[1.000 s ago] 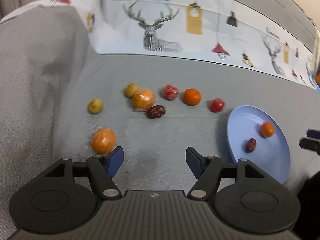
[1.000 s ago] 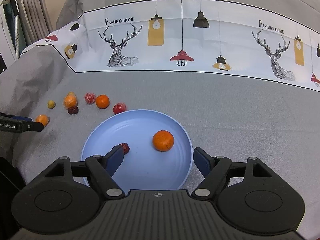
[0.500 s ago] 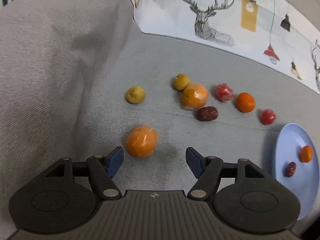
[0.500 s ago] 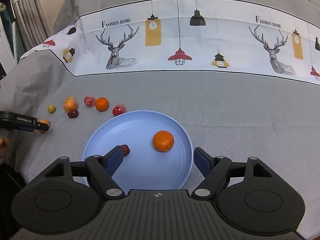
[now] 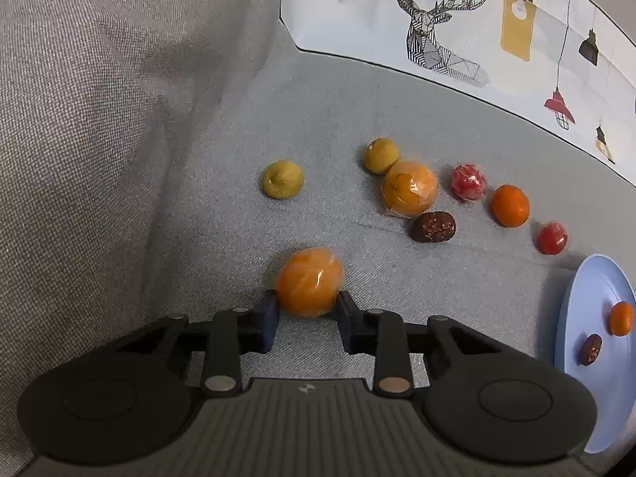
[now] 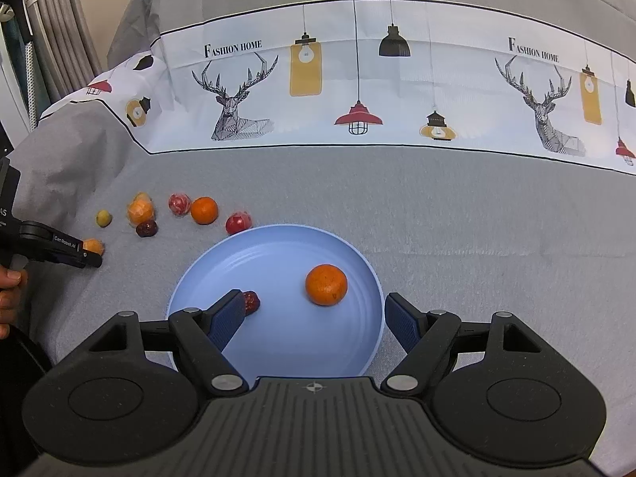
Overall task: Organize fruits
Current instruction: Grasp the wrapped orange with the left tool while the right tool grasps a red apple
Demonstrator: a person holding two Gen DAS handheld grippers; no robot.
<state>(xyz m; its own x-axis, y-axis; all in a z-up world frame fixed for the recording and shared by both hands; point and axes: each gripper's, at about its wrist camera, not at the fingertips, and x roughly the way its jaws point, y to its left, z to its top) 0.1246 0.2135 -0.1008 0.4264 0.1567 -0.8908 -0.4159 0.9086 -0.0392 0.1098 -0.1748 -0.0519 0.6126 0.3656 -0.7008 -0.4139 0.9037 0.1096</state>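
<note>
Closing on a round, film-wrapped orange, the left gripper pinches it — over nubbly grey cloth.

The left tool points steeply down, its jaws closing, apparently already touching a wrapped orange, while the right tool hangs wide open, empty.

Soft even indoor light, faint shadows, strong fisheye bending with dark corners, slight blur on the wrapped orange.
</note>
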